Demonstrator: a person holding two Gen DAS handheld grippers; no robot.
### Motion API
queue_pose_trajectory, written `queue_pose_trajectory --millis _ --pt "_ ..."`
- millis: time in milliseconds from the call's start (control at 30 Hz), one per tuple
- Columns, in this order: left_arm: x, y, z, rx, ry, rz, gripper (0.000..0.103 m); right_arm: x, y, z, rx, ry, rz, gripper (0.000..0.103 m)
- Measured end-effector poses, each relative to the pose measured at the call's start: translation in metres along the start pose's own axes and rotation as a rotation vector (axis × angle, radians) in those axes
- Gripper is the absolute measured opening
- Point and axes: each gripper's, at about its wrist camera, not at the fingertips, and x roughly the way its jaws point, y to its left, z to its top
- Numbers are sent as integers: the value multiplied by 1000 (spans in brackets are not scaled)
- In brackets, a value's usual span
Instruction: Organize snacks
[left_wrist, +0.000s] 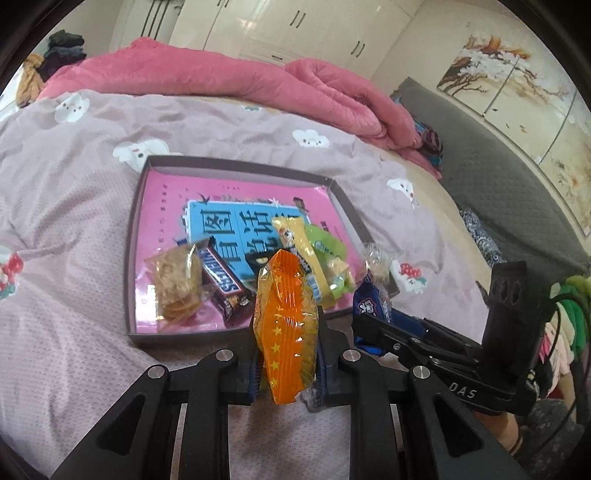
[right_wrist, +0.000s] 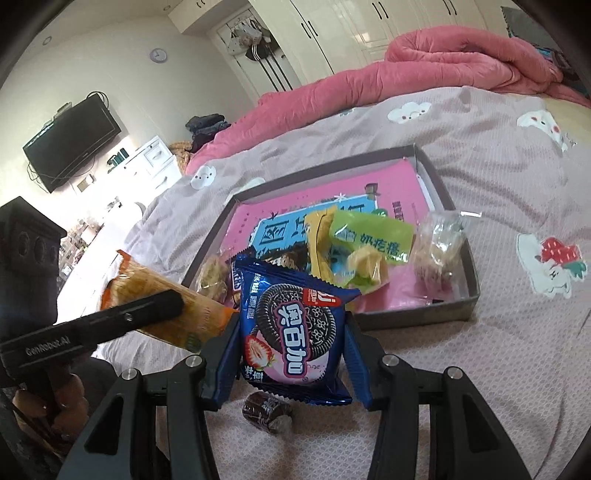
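My left gripper (left_wrist: 286, 325) is shut on an orange snack packet (left_wrist: 286, 317) and holds it just in front of a shallow grey box (left_wrist: 236, 338). The packet also shows in the right wrist view (right_wrist: 166, 306). The box (right_wrist: 417, 317) has a pink book on its floor and holds a cracker bag (left_wrist: 177, 280), a Snickers bar (left_wrist: 221, 284), a yellow packet (left_wrist: 299, 243) and a green packet (right_wrist: 369, 236). My right gripper (right_wrist: 291, 332) is shut on a blue Oreo packet (right_wrist: 291, 325), near the box's front edge.
A small dark wrapped candy (right_wrist: 267, 411) lies on the lilac bedsheet (right_wrist: 498, 369) under my right gripper. A clear bag of snacks (right_wrist: 437, 247) sits at the box's right wall. A pink quilt (left_wrist: 229, 77) lies behind the box.
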Motion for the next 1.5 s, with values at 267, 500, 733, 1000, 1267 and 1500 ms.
queue_pose_trajectory --millis 267,500,733,1000,1267,1500 --pt "-11 -3 4 -6 -27 14 23 -9 2 6 -10 -39 8 51" --pt "-18 -8 9 -8 -45 21 23 -19 4 10 -23 -75 6 51" --pt "-25 -18 14 3 -67 26 23 -28 7 15 -47 -107 5 51" --pt "-27 -28 21 15 -89 32 23 -40 4 19 -48 -146 -16 51" --pt "-24 -28 29 12 -110 27 23 -49 -6 24 -14 -177 -33 51" --pt "-19 -22 42 -23 -142 12 23 -55 -16 32 -3 -215 -71 51"
